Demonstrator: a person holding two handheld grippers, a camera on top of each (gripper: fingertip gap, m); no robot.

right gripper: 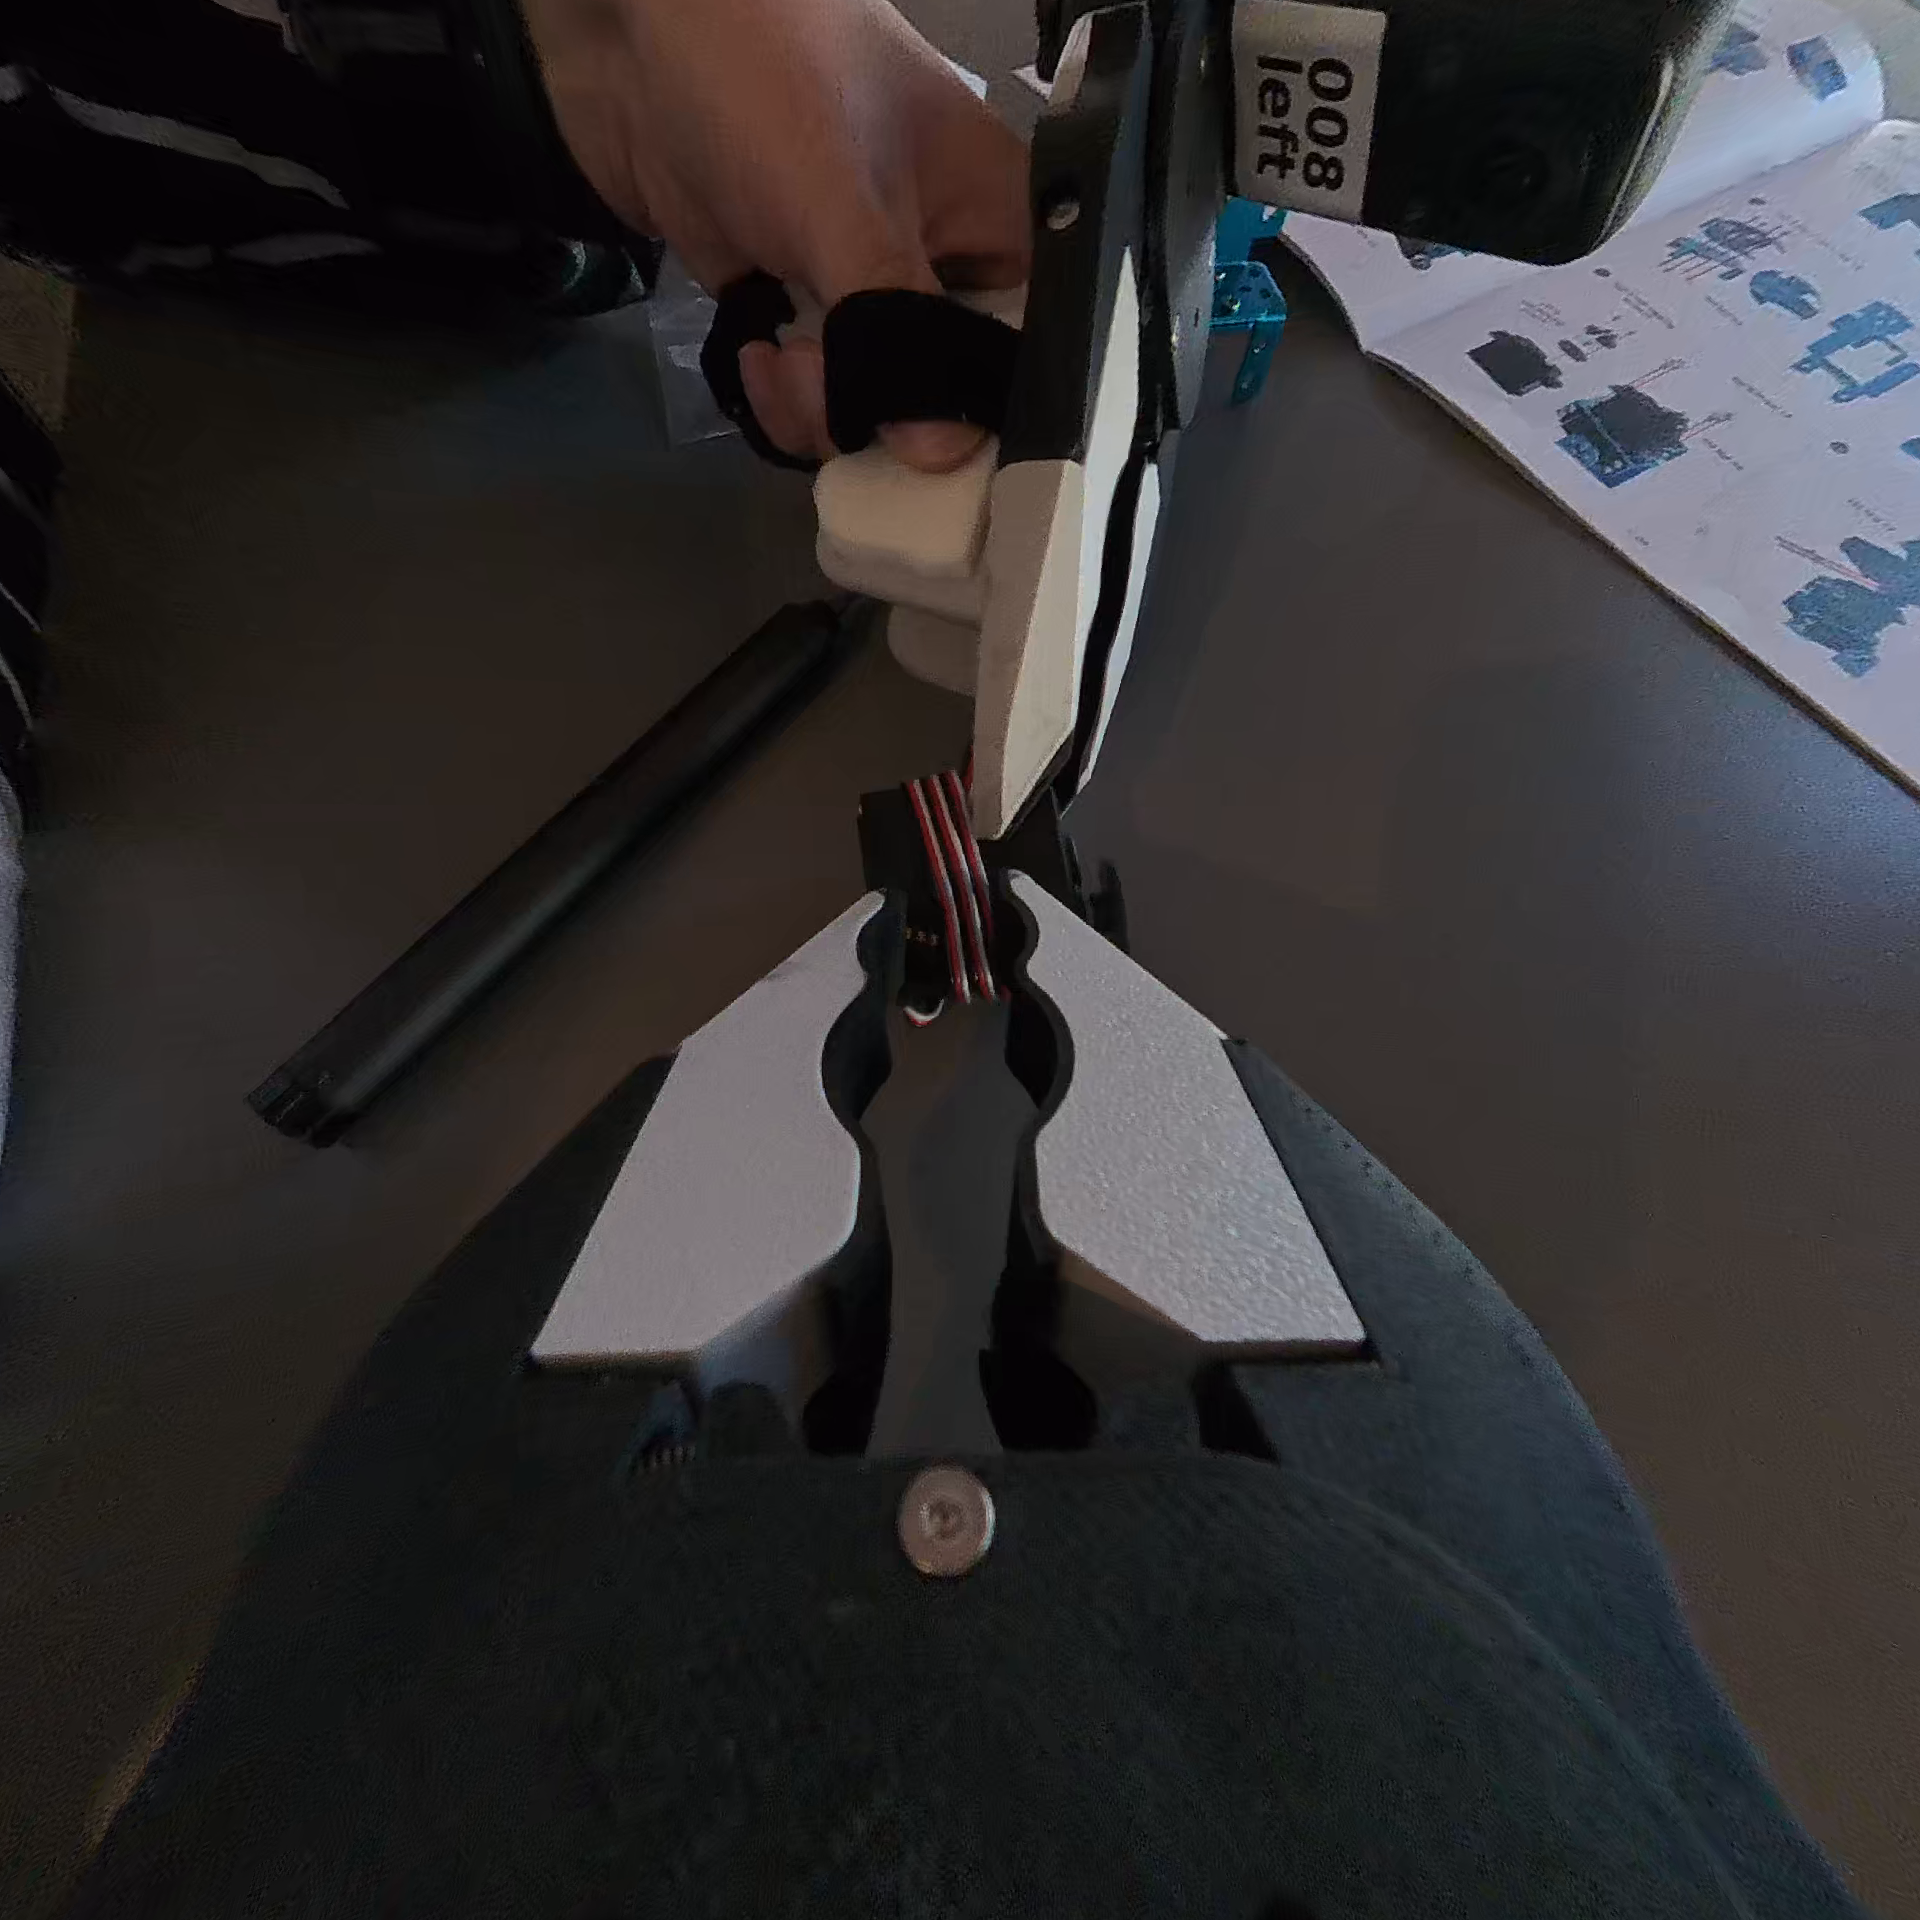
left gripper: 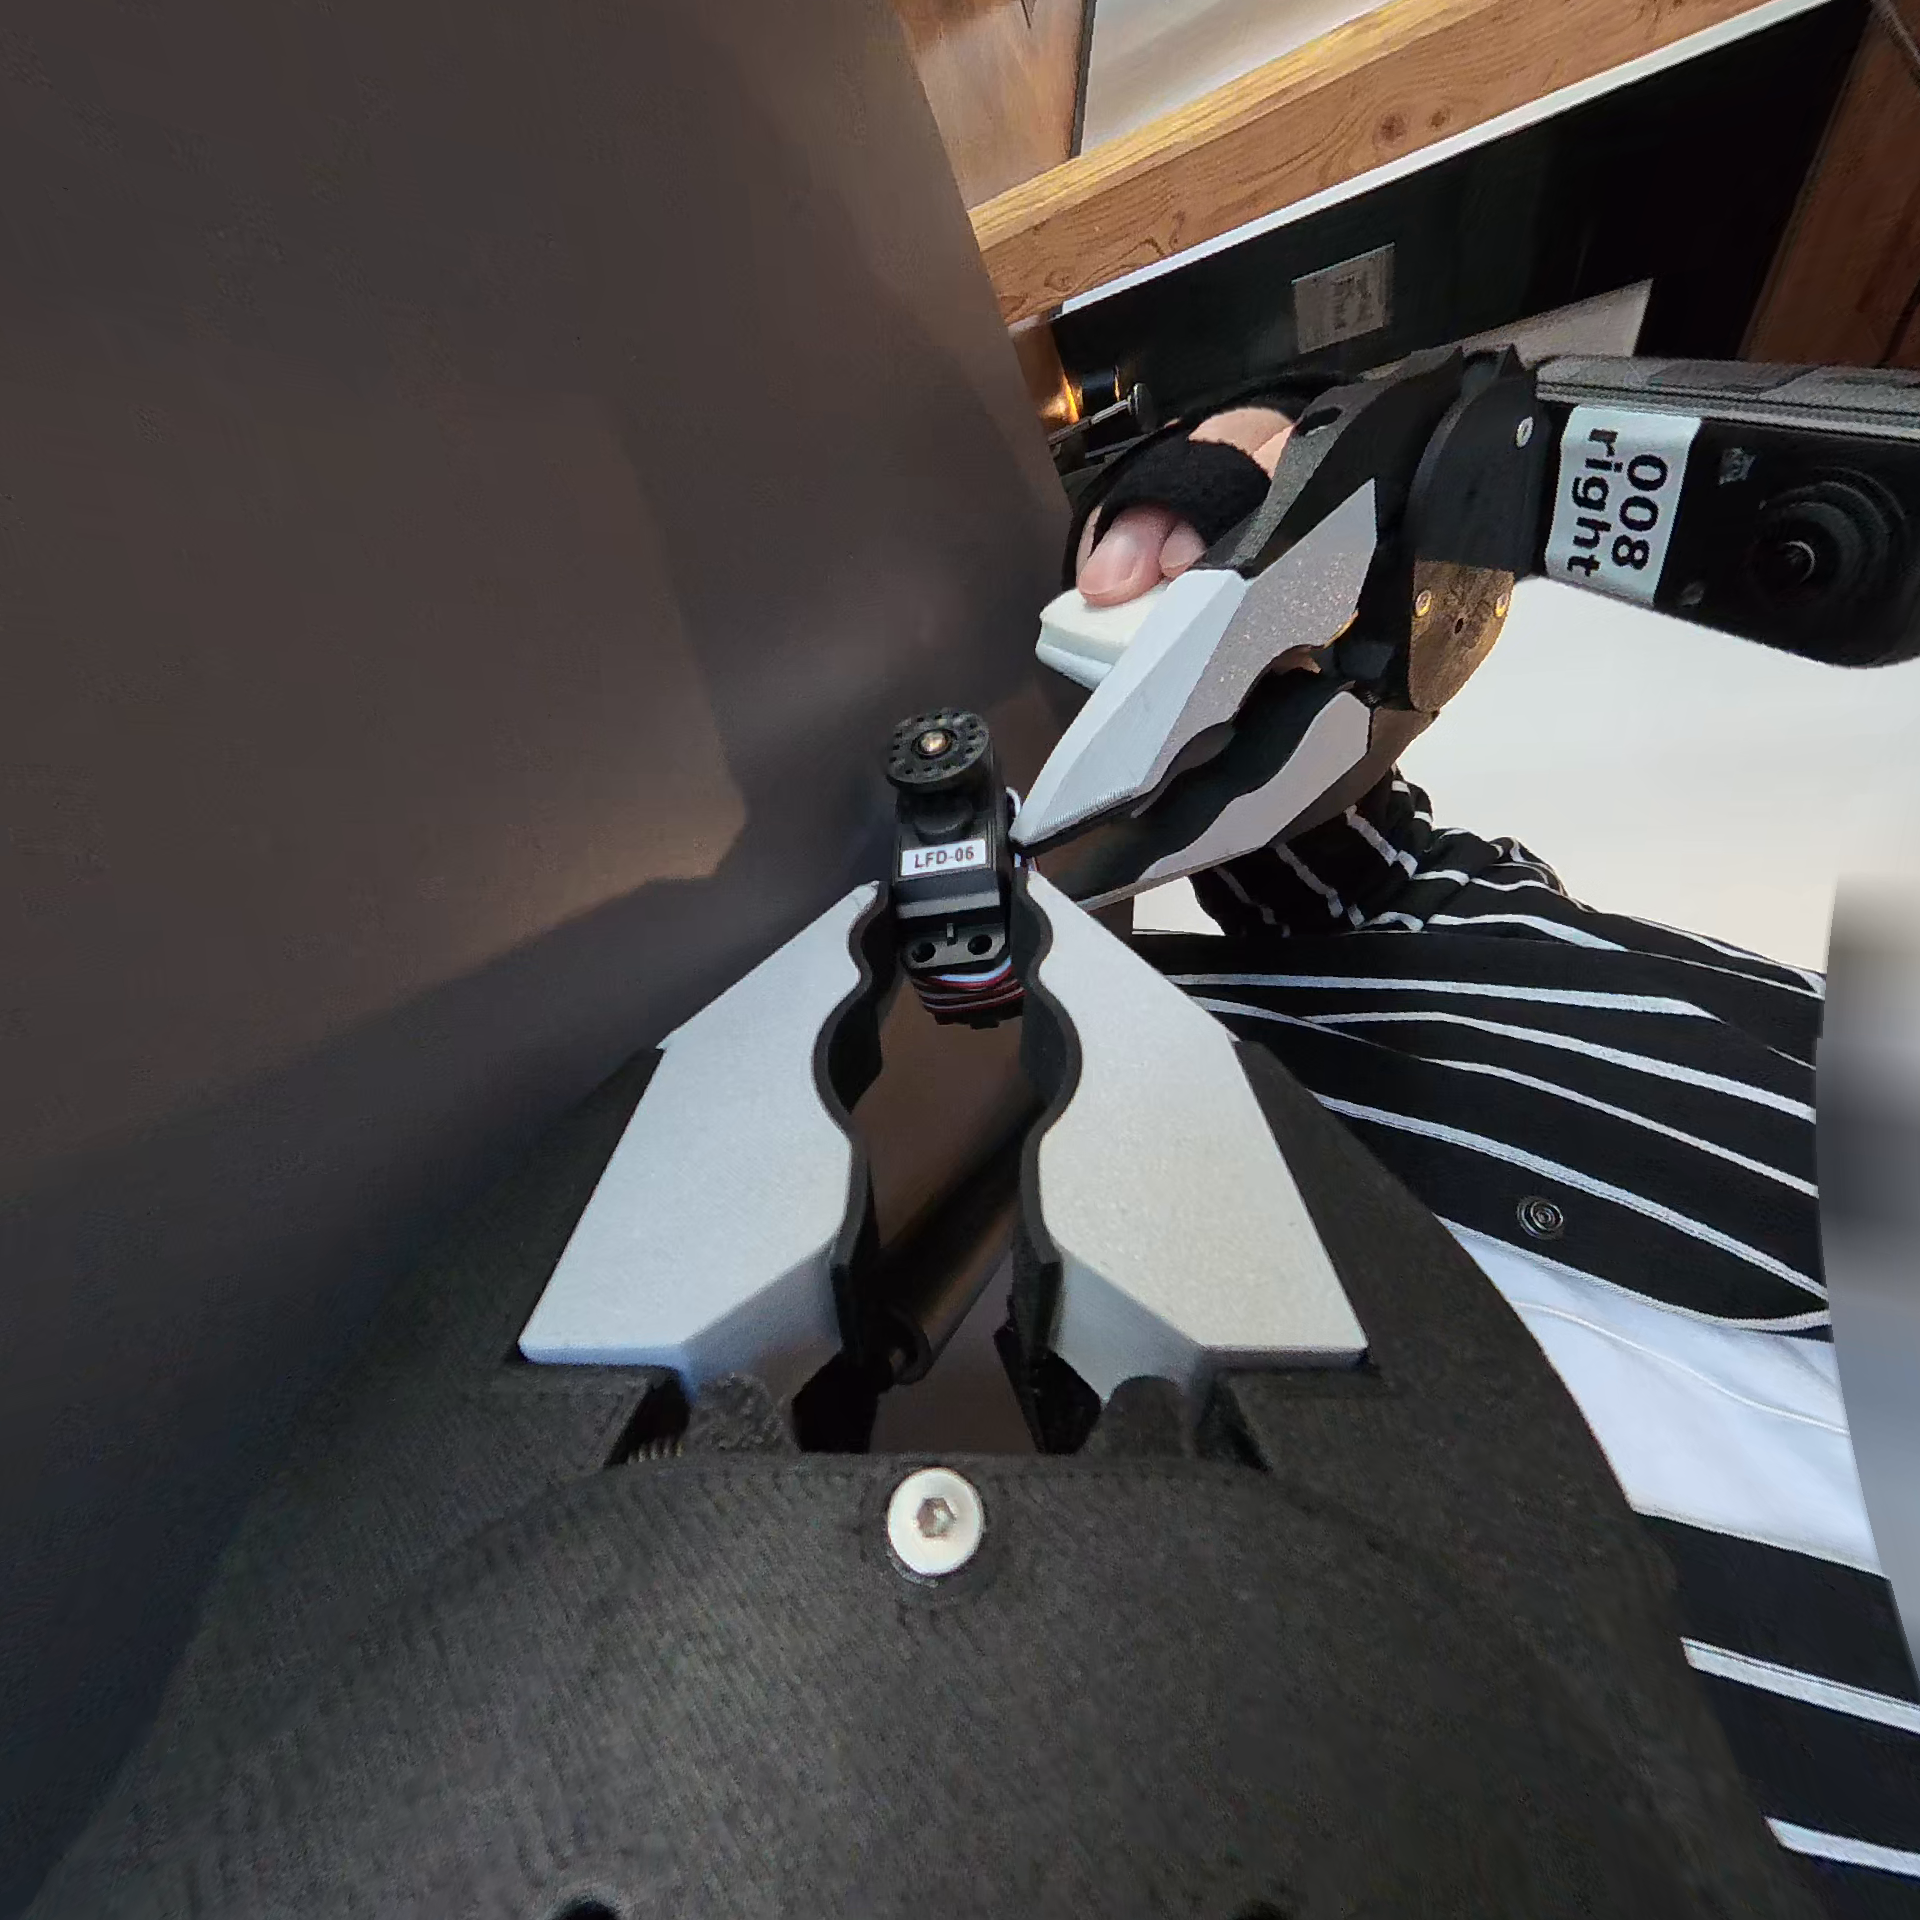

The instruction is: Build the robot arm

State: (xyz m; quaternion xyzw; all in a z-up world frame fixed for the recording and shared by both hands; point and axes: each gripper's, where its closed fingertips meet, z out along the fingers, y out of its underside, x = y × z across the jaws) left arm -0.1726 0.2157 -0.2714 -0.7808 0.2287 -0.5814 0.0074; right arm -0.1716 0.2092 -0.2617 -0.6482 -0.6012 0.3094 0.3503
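A small black servo (left gripper: 948, 883) with a white label and a round horn on top sits between the fingertips of my left gripper (left gripper: 958, 923), which is shut on its body. Its red, white and black wire bundle (right gripper: 961, 914) is wrapped round it. My right gripper (right gripper: 948, 902) is shut on that wire-wrapped end of the same servo. In the left wrist view the right gripper (left gripper: 1034, 836) comes in from the upper right and its tips meet the servo's right side. In the right wrist view the left gripper (right gripper: 1023, 821) comes down from above. A hand holds each gripper.
A long black bar (right gripper: 540, 883) lies on the dark table (right gripper: 1455, 1039) to the left. A printed sheet with blue pictures (right gripper: 1714, 364) lies at the far right, with blue metal parts (right gripper: 1242, 301) beside it. A striped sleeve (left gripper: 1507, 1039) and a wooden frame (left gripper: 1351, 125) are behind. Both grippers' tips are close together, under 4 cm apart.
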